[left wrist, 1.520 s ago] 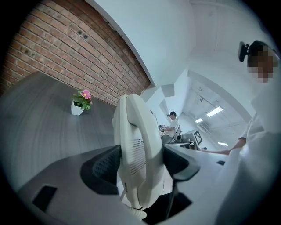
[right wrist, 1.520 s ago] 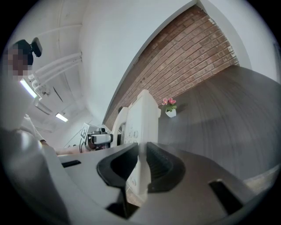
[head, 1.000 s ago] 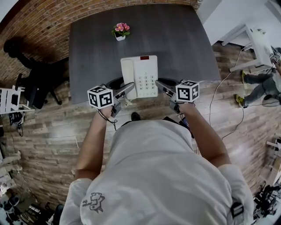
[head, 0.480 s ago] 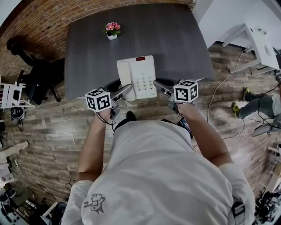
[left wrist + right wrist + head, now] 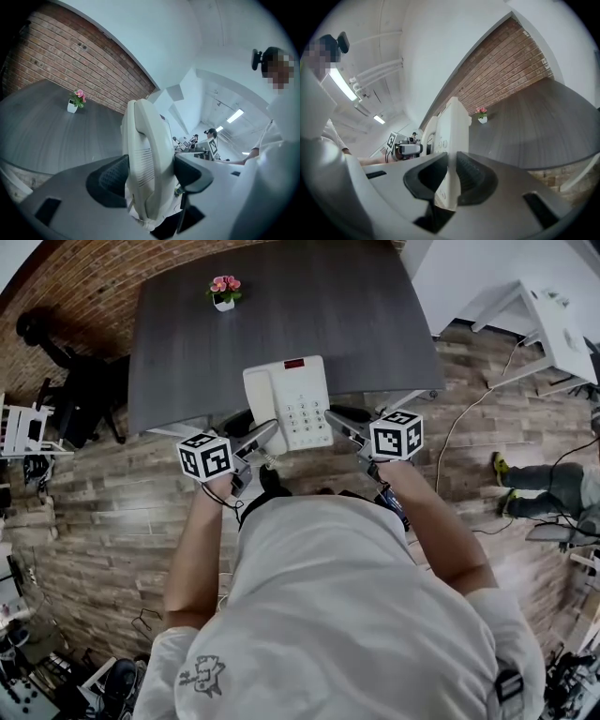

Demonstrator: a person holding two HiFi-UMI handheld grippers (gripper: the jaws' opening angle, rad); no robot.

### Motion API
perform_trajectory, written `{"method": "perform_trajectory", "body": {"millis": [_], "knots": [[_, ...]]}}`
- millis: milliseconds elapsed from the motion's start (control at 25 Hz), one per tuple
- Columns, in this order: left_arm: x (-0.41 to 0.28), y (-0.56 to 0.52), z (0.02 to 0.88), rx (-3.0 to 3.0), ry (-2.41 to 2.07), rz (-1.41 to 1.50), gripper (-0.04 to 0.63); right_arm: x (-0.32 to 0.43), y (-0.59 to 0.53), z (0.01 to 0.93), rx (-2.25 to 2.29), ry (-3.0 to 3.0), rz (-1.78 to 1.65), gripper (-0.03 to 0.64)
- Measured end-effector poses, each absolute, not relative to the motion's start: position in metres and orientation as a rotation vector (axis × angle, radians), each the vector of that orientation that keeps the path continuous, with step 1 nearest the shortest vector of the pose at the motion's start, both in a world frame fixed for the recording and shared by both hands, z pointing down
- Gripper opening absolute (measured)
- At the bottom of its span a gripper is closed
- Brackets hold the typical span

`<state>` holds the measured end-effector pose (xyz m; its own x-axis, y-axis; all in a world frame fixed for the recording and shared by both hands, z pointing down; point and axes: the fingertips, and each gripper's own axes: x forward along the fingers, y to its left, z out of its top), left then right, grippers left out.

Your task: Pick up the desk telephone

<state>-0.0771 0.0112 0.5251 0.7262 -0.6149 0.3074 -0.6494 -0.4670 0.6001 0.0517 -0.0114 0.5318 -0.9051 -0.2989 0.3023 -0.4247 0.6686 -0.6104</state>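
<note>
At the far left of the head view a dark chair [image 5: 80,399] is seen on the wooden floor [image 5: 112,521], before a brick wall [image 5: 84,277]. A grey table [image 5: 356,315] is placed next to it, and a small white pot [image 5: 223,298] with pink flowers stands near its far left corner.

The left gripper [image 5: 272,430] is held at the near edge of the table. In the left gripper view its jaws are spread wide and are clamped on the handset side of the phone [image 5: 146,154], with both pads pressed on the white casing.

The phone [image 5: 287,401] is held between the two grippers, in front of the person. Its far part lies over the table and its near part reaches out past the table edge, above the floor. A red display is seen at its top and a keypad below it. Whether the far part touches the table top cannot be told from the head view.

The right gripper [image 5: 334,419] is placed at the right side of the phone. In the right gripper view its jaws are nearly together and are clamped on the thin right edge of the casing [image 5: 452,136]. The pot [image 5: 482,116] is seen well behind.

Further right, a white bench [image 5: 544,324] stands on the floor.
</note>
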Motion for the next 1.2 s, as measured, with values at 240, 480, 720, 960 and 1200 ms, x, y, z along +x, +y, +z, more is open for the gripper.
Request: {"method": "perform_trajectory", "body": {"millis": [240,480,720,960,1200], "knots": [[-0.064,0.026,0.516,2.180,-0.958,0.066,0.320,0.065,0.001,0.518,0.602,-2.715,1.063,0.063],[-0.063,0.026,0.517,2.163,-0.956,0.054,0.319,0.066,0.001,0.514,0.602,-2.714,1.059,0.061],[-0.063,0.026,0.515,2.157,-0.960,0.055,0.319,0.066,0.002,0.513,0.597,-2.713,1.065,0.060],[-0.063,0.027,0.515,2.160,-0.965,0.056,0.319,0.066,0.003,0.513,0.590,-2.714,1.063,0.060],[-0.063,0.029,0.512,2.170,-0.971,0.063,0.318,0.067,0.007,0.513,0.585,-2.721,1.066,0.060]]}}
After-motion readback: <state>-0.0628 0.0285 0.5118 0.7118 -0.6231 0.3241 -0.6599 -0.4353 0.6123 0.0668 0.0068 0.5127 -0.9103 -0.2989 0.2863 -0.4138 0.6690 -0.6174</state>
